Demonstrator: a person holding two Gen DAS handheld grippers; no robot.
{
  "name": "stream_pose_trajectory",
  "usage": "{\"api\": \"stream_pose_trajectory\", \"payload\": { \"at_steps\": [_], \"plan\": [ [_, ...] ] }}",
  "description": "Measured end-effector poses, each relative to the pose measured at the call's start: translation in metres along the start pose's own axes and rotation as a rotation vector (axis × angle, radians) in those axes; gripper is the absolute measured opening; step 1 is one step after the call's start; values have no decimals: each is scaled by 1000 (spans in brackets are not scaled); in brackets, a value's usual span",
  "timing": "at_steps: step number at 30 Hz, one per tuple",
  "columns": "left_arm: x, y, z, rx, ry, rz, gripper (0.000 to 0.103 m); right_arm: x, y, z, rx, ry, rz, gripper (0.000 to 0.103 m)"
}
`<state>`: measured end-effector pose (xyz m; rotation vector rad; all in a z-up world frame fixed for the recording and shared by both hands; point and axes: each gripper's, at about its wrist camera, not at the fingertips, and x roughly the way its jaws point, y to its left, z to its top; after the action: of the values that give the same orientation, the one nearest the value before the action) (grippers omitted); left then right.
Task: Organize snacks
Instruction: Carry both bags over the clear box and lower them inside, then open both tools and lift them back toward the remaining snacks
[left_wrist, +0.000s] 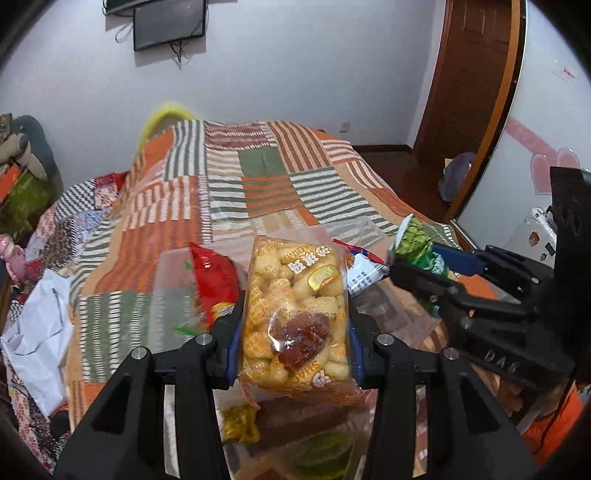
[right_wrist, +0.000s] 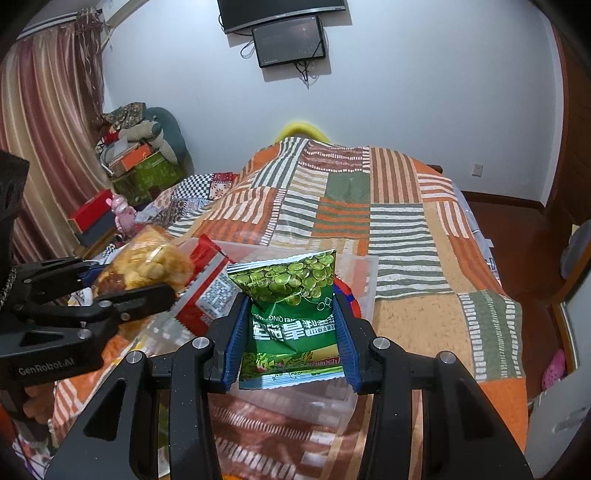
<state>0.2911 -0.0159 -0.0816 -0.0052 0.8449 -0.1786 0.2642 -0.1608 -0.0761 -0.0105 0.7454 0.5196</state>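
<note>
Left claw (left_wrist: 293, 325) gripping yellow puff bag (left_wrist: 295, 314), right claw (right_wrist: 288, 332) gripping green pea packet (right_wrist: 291, 306), bedspread (right_wrist: 406, 240) beyond

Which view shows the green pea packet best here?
The right wrist view: the green pea packet sits front-on between the right gripper fingers, with its printing visible. The left wrist view shows only the packet's crumpled end sticking out past that gripper at the right.

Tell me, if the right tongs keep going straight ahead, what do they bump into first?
Probably the far wall of the clear plastic box just beyond the green pea packet the right tongs hold; depth is unclear.
</note>
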Motion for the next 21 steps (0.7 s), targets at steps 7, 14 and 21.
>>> {"api": "stream_pose_trajectory", "payload": {
  "at_steps": [7, 14, 21],
  "plan": [
    [29, -11, 9, 54, 14, 15, 45, 10, -10, -1, 6, 26, 10, 41],
    [37, -10, 9, 54, 13, 60, 50, 13, -16, 0, 40, 57, 46, 44],
    [14, -8, 0, 52, 7, 35, 53, -4, -8, 1, 12, 44, 42, 44]
  ]
}}
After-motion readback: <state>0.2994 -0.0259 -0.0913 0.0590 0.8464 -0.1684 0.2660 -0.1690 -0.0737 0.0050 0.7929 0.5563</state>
